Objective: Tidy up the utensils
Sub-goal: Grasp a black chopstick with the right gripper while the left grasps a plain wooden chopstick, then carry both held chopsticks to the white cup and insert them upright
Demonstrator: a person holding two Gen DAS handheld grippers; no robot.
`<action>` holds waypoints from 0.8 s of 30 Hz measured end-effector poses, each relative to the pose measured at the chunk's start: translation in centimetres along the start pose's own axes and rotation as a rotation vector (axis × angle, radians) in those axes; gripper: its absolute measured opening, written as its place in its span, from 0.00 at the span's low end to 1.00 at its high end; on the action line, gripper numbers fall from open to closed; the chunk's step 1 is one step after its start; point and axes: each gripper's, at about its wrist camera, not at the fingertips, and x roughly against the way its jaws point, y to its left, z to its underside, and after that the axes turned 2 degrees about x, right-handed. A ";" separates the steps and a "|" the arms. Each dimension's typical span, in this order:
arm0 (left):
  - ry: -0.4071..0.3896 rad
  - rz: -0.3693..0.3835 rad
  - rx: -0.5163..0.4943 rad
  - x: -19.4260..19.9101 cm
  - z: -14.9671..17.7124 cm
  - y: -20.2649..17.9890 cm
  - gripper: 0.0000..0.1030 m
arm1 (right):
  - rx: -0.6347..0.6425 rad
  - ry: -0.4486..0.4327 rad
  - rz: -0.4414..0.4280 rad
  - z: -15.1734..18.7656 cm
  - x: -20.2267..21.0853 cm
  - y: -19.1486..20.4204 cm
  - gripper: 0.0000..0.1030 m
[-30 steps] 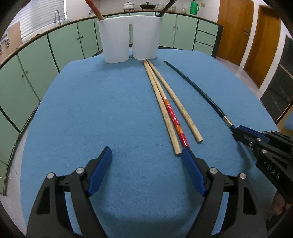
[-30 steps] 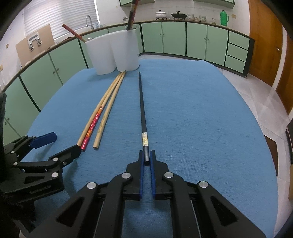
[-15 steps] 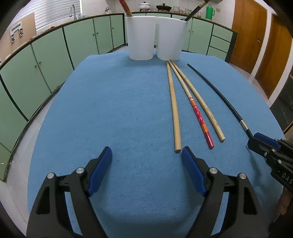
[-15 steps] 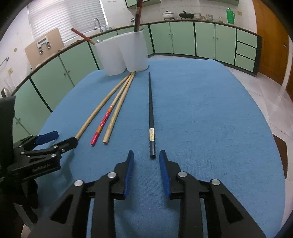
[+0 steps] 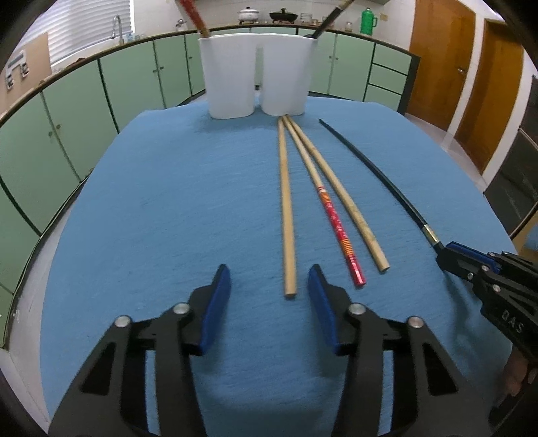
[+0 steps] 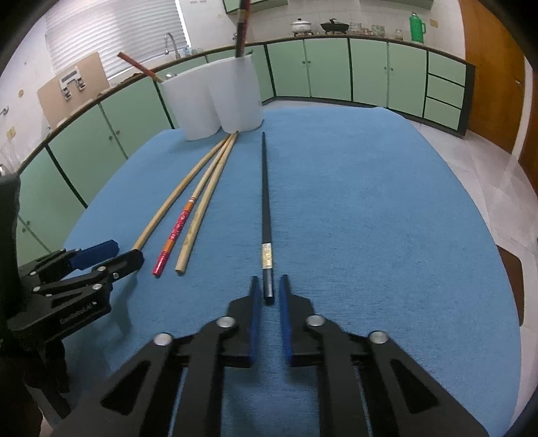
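Ok so here's the setup: a blue cloth (image 5: 168, 208) covers the table, and a white twin-cup utensil holder (image 5: 228, 77) stands at the far end. One red chopstick (image 5: 193, 15) pokes out of its left cup and a dark one (image 5: 331, 18) out of the right cup.

Four more chopsticks lie flat on the cloth, tips pointing toward the holder. From left to right in the left wrist view there's a plain bamboo chopstick (image 5: 286, 208), a red-patterned chopstick (image 5: 336, 222) and a second bamboo chopstick (image 5: 346, 201). Those three touch at the far tips and fan out toward the camera. A black chopstick (image 6: 265, 201) with a gold band lies off on its own to the right.

The left gripper (image 5: 268, 269) is closing, and the near end of the plain bamboo chopstick sits between its blue pads (image 5: 319, 302), nearer the right one. The pads aren't squeezing it yet, there's a clear gap on both sides.

The right gripper (image 6: 269, 282) is clenched on the thick end of the black chopstick, which otherwise lies on the cloth.
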 end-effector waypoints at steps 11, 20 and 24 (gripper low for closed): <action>-0.013 0.014 -0.018 0.8 -0.3 -0.2 0.06 | 0.038 -0.020 0.011 -0.3 1.4 0.4 0.06; -0.154 0.003 -0.045 7.4 -3.4 0.7 0.06 | 0.068 -0.114 0.012 -3.7 5.8 0.5 0.06; -0.226 0.010 -0.050 10.1 -5.7 0.9 0.06 | 0.100 -0.176 0.018 -6.3 8.5 0.9 0.06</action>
